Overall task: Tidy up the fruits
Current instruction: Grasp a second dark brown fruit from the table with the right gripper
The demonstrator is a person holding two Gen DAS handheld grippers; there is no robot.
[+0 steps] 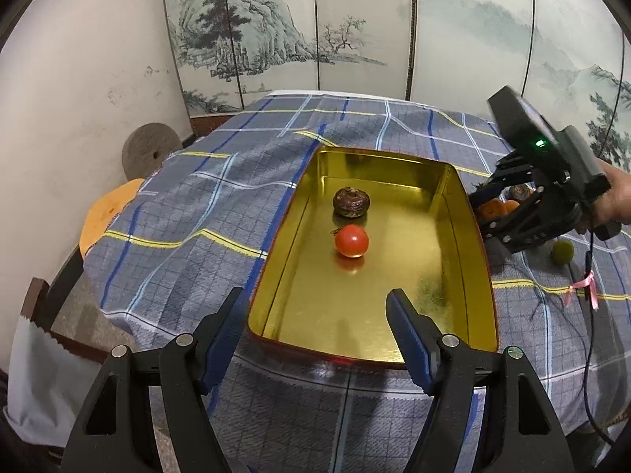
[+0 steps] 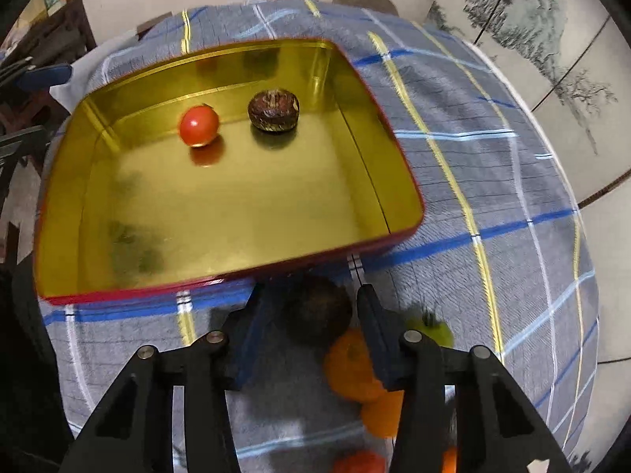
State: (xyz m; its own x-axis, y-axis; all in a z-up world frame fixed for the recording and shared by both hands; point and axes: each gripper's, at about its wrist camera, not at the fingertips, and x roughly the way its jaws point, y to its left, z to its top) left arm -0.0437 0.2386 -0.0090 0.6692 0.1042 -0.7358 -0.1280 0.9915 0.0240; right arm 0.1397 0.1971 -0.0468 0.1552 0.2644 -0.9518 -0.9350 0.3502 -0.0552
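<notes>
A grey, blue and yellow checked tablecloth [image 1: 205, 213] is spread over the table; a folding screen painted with mountains [image 1: 276, 31] is stood behind, a round grey stone disc [image 1: 148, 151] beside.

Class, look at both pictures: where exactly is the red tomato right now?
The red tomato lies inside the gold tin, on its floor, right beside the dark brown fruit. In the right wrist view it sits left of that fruit.

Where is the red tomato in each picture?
Left wrist view: the tomato sits mid-picture in the gold tin, just in front of the brown fruit.
Right wrist view: the tomato is upper left, left of the brown fruit.
Shared landmark: the gold tin.
</notes>
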